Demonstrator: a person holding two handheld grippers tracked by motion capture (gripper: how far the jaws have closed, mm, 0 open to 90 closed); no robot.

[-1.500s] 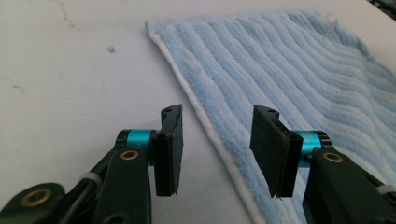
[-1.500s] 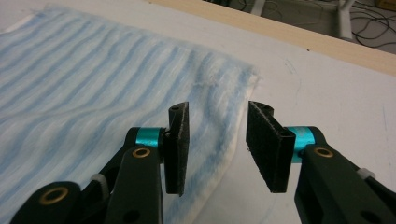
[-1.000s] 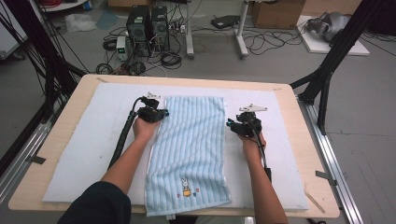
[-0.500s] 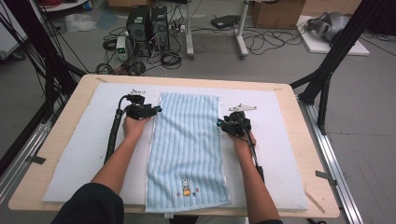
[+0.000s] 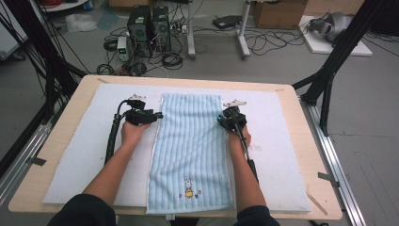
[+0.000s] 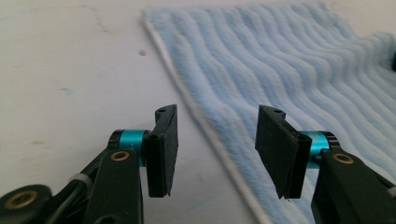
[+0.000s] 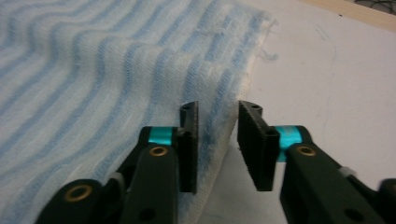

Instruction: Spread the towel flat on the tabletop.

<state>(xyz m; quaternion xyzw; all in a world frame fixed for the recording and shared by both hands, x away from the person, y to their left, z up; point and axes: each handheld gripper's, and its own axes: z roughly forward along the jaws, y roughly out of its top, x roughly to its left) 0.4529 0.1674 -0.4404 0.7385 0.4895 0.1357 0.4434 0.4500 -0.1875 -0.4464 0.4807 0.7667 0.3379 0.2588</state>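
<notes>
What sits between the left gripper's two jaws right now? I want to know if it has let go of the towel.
Only the towel's white hem, lying flat, untouched by the open left gripper, in the left gripper view.

A mat (image 5: 291, 141) covers most of the table (image 5: 310, 113), and a towel (image 5: 190, 155) lies flat on the mat at its middle, running from near the far edge to the near edge. The left gripper (image 5: 159, 114) sits at the towel's left edge near the far corner. The right gripper (image 5: 220, 120) sits at the towel's right edge, opposite, with that edge between its jaws.
</notes>
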